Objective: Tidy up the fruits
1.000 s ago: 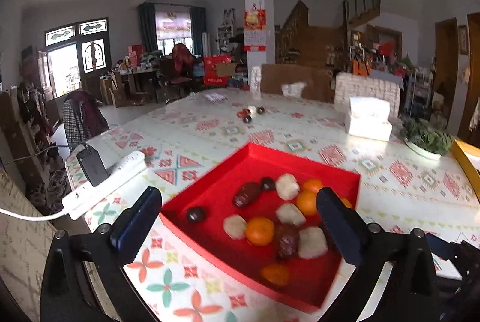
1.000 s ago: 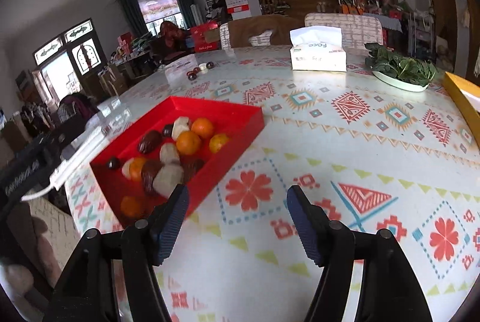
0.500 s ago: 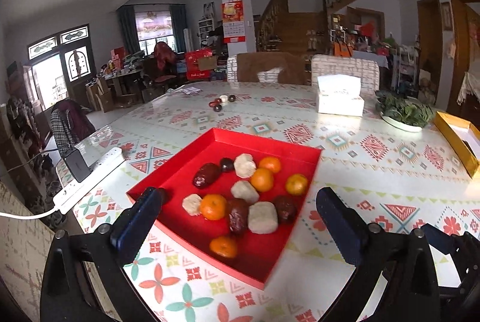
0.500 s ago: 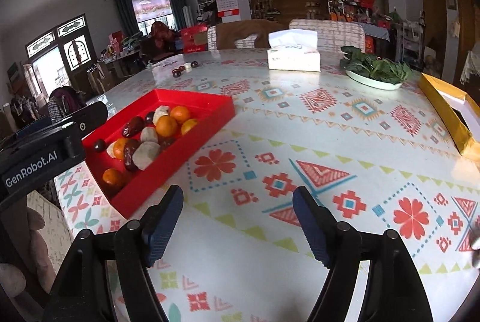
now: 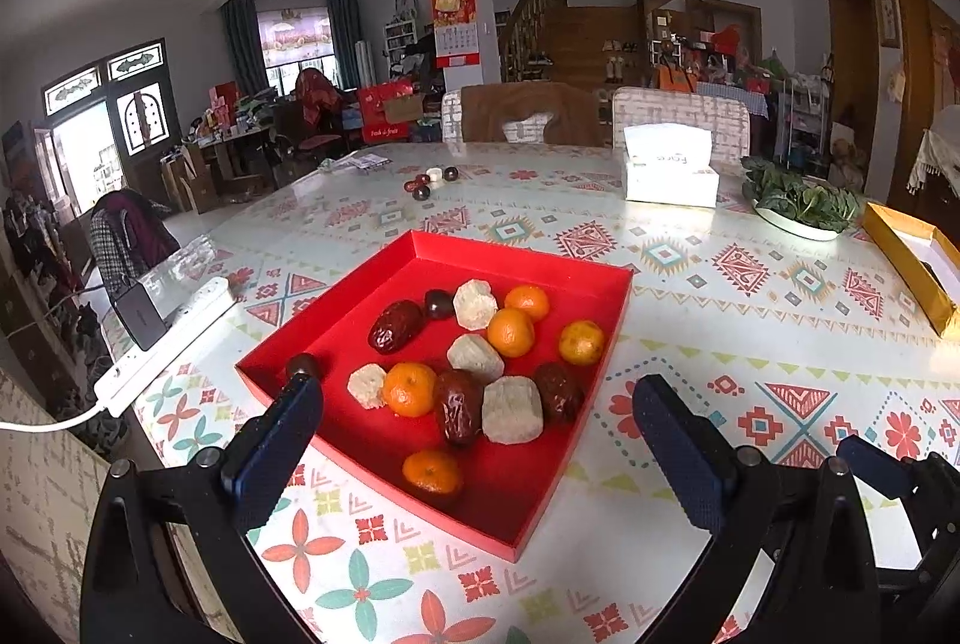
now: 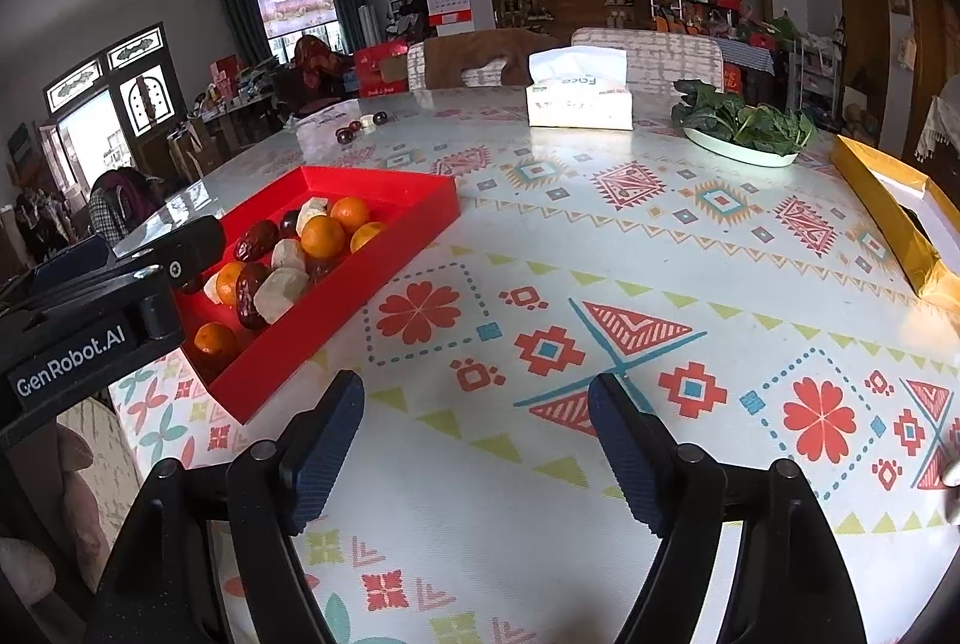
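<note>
Red cardboard forms the shallow tray [image 5: 594, 278] that holds the fruit, lying on the patterned tablecloth [image 5: 750, 344] near the table's left edge. Its near wall hides the base of the closest mandarin [image 5: 432, 471] in the right wrist view, and the left gripper's body covers the tray's left corner there. From the left wrist view the contents count cleanly: five mandarins, among them one beside the pale pieces [image 5: 410, 388]; three wrinkled red dates, such as the long one [image 5: 395, 325] at the left; four pale, rough-cut chunks, the largest [image 5: 512, 409] in front; and two small dark round fruits, one [image 5: 439, 303] toward the back and one [image 5: 304, 365] partly hidden behind the left finger's tip. What the pale chunks are cannot be told.

Over the tray's near edge the left gripper [image 5: 474, 440] hangs with its jaws spread wide, empty. To the right of the tray the right gripper [image 6: 477, 440] hovers over bare cloth, likewise gaping and holding nothing.

Farther off lie a few loose dark fruits [image 5: 429, 182], too small to count surely, a tissue box [image 5: 671, 164], a plate of greens [image 5: 798, 203], and a gold box [image 5: 912, 260] cut off by the frame. On the left edge sits a white power strip [image 5: 168, 338].
</note>
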Demonstrator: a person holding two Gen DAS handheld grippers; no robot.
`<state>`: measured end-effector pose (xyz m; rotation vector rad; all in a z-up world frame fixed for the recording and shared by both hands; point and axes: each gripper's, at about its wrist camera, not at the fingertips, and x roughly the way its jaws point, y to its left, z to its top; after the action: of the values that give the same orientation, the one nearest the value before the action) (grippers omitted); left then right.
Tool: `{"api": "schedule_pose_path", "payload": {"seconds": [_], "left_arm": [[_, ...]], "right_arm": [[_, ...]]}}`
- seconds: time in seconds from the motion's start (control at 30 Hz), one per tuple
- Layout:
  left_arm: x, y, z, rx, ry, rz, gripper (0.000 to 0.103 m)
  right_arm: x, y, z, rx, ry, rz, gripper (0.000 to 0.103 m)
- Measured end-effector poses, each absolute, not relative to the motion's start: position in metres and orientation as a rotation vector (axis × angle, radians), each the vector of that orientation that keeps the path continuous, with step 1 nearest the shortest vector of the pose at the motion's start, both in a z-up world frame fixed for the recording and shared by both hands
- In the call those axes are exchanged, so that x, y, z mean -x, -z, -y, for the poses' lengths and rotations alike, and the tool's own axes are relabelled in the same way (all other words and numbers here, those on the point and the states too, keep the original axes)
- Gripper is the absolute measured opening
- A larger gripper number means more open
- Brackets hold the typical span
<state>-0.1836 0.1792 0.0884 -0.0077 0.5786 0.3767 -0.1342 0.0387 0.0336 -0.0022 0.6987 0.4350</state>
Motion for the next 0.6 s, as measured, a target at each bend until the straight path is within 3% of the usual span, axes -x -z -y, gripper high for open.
{"api": "schedule_pose_path", "payload": {"seconds": [0.17,0.47,0.6], "left_arm": [[0.185,-0.088,-0.185,0.015,-0.402,-0.571,0.103],[0.234,-0.115,-0.19,0.032,-0.596,-0.26,0.103],[0.229,-0.114,-0.202,0.067,-0.559,-0.319,0.103]], "right_arm": [[0.133,-0.032,-0.042,0.011,-0.433,-0.703,0.083],[0.14,-0.039,-0.057,0.052,-0.466,-0.675,0.083],[0.144,-0.043,-0.067,0.083,-0.488,-0.662,0.083]]}}
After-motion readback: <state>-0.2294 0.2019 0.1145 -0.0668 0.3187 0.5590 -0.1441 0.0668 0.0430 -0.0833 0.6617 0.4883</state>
